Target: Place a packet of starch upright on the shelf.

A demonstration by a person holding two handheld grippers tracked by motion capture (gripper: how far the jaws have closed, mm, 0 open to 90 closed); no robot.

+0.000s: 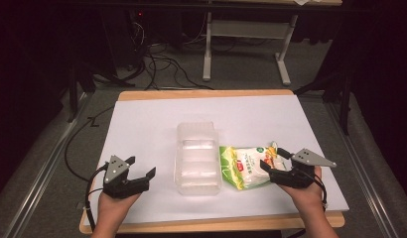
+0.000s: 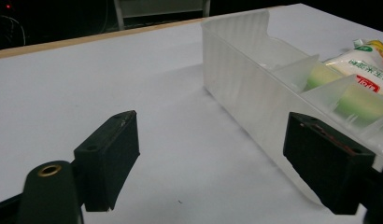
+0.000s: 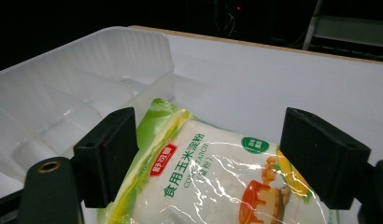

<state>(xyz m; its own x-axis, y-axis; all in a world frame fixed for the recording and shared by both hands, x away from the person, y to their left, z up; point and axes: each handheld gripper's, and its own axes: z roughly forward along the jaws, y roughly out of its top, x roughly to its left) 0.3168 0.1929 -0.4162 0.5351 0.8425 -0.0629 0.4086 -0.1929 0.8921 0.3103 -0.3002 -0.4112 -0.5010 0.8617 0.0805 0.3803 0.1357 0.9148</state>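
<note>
Item: soft clear-and-green plastic bag of white corn starch (image 1: 245, 167), lower right of centre in the high view, lying flat on the white bench (image 1: 157, 111), touching the right wall of the translucent plastic divided tray (image 1: 197, 157). Glossy, wrinkled film; red label, corn picture at one end.

My right hand-held gripper (image 1: 273, 162): jaws wide, straddling the bag's near end, not pressing. My left hand-held gripper (image 1: 141, 169): jaws wide, empty, lower left.

Handling, in my judgement: close low across the plump middle, not the slippery edge seal; lift level.
</note>
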